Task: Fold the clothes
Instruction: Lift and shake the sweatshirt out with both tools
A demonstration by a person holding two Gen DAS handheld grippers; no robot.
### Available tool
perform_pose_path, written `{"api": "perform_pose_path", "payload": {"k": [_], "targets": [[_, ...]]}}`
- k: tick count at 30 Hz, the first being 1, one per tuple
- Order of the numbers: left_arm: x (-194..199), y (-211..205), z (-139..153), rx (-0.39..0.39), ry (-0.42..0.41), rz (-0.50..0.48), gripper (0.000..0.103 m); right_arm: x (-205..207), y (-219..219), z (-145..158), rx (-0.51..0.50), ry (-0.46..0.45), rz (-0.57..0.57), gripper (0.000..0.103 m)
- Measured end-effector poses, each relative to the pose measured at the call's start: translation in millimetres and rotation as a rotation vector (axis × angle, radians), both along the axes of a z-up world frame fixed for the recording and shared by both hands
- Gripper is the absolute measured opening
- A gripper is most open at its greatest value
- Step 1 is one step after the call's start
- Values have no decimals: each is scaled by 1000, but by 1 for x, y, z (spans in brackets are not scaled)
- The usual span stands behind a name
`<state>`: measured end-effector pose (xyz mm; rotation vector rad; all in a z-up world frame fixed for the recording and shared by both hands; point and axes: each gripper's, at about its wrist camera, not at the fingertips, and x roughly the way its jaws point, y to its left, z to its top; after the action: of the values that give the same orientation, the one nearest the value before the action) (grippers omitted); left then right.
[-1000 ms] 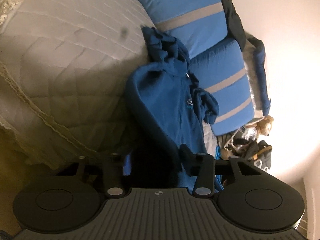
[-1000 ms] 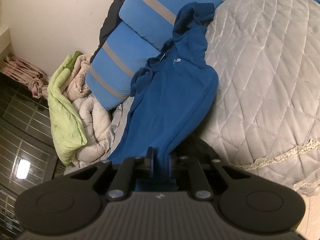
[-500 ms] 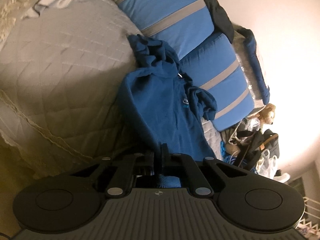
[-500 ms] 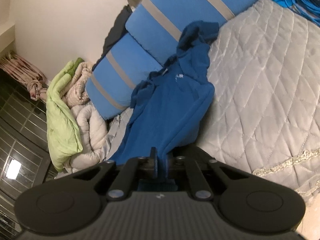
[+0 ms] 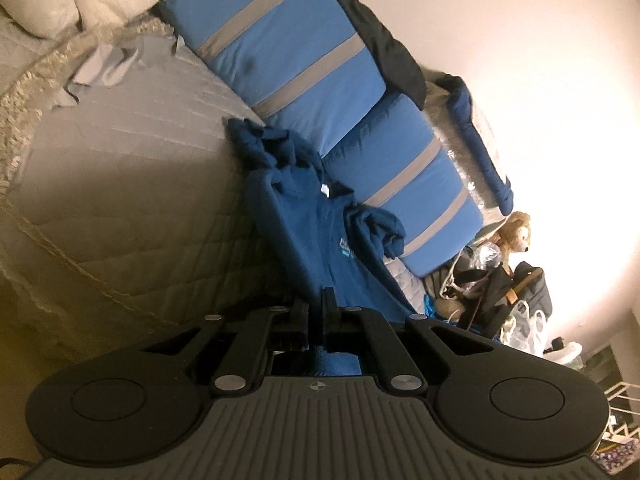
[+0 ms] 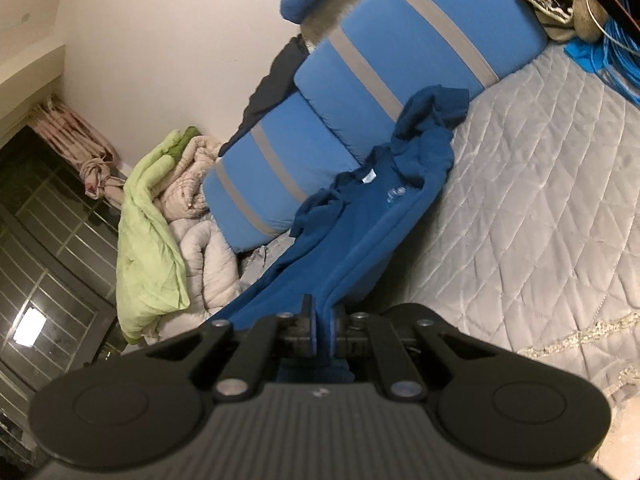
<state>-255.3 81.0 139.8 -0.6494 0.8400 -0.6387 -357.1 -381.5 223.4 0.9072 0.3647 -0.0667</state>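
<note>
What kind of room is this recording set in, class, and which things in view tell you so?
Most likely a bedroom: a quilted grey bedspread covers a bed, blue striped pillows lean against the wall, and a bundled duvet lies beside them.

Quilted grey bed [image 6: 540, 184], blue striped cushions [image 5: 288, 56], pale wall [image 6: 168, 40].

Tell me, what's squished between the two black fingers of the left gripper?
The near edge of the blue hoodie. The left gripper is shut on it, best seen in the left wrist view.
</note>
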Motion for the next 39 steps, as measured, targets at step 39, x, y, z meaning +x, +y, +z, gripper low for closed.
{"api": "perform_pose_path", "payload": {"k": [39], "targets": [[-22,17,-37,125,141,-45,13,-48,21,-33,26,159,-13,13]]}}
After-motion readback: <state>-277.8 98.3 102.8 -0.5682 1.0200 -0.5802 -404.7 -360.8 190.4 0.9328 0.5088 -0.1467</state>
